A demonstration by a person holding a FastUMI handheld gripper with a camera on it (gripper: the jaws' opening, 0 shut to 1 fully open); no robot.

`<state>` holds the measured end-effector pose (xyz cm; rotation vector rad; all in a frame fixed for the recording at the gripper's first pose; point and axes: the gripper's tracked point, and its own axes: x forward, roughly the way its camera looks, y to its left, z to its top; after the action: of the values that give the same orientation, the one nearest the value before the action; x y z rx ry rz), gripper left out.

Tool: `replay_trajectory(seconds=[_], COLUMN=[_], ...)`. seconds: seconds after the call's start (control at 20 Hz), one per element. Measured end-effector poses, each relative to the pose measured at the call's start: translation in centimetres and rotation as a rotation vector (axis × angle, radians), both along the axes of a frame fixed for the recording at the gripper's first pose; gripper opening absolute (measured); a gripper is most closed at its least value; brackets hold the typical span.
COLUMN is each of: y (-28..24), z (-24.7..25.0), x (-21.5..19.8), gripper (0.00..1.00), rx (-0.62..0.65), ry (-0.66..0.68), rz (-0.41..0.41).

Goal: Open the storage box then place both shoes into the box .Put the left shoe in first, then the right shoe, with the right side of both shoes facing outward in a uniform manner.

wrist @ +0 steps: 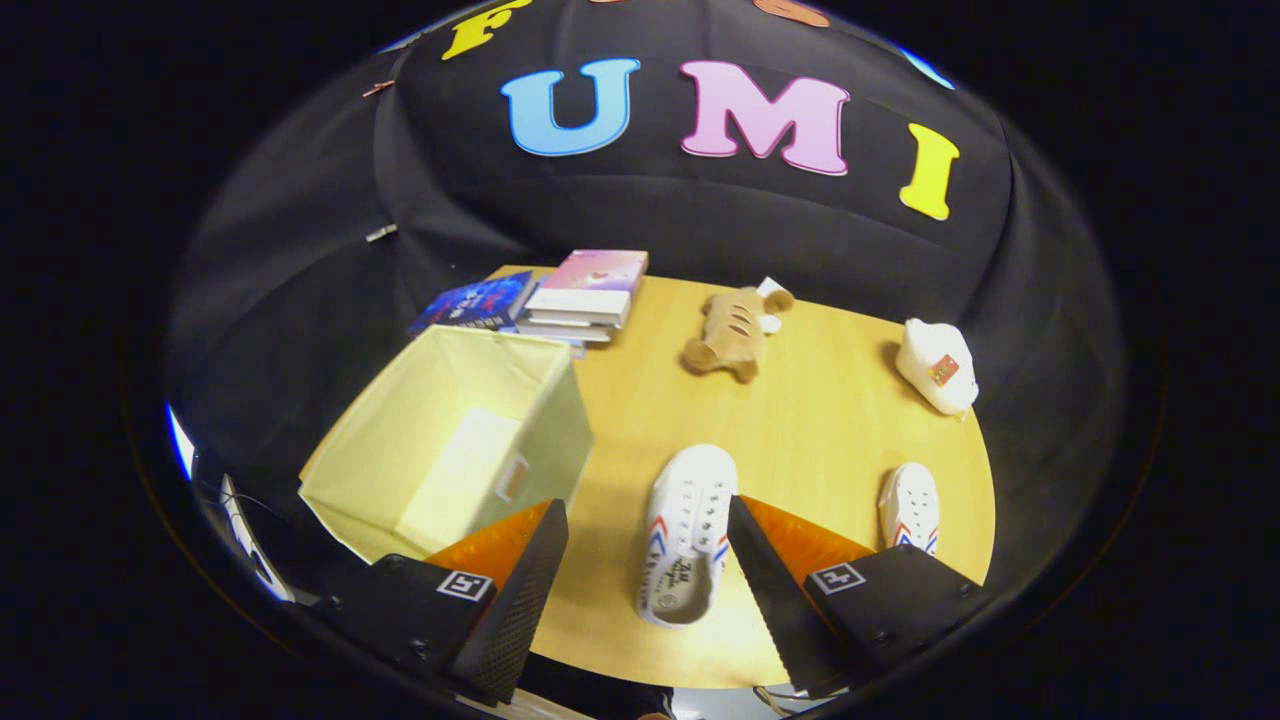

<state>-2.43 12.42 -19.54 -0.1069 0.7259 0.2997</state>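
A pale yellow fabric storage box (440, 440) stands open on the wooden table, beyond the left finger, its inside empty. One white shoe (688, 530) with red and blue side stripes lies between the fingers, close to the right one, toe pointing away. A second white shoe (910, 508) lies past the right finger, partly hidden by it. My gripper (645, 525) hovers above the table, open, with nothing held.
A stack of books (585, 295) and a blue book (475, 303) lie behind the box. A brown plush toy (727, 333) sits mid-table. A white cap-like object (937, 365) rests at the far right. The round table edge (985, 480) runs just beyond the second shoe.
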Motion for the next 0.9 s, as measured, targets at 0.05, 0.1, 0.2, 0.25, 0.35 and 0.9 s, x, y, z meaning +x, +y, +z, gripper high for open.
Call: replay_trajectory(seconds=[0.05, 0.1, 0.2, 0.25, 0.35, 0.9], y=[-1.3, -2.6, -4.5, -5.0, -5.3, -4.3], z=[-1.2, -2.3, -5.2, -6.7, -9.1, -15.9], x=[-0.2, -0.2, 0.1, 0.1, 0.7, 3.1], gripper=[0.98, 0.99, 0.98, 0.99, 0.99, 0.74], rx=[-0.021, -0.042, -0.08, -0.088, -0.086, -0.023], ry=[0.018, 0.035, 0.074, 0.106, 0.141, 0.284], rz=[-0.006, -0.013, -0.019, -0.017, -0.005, 0.077])
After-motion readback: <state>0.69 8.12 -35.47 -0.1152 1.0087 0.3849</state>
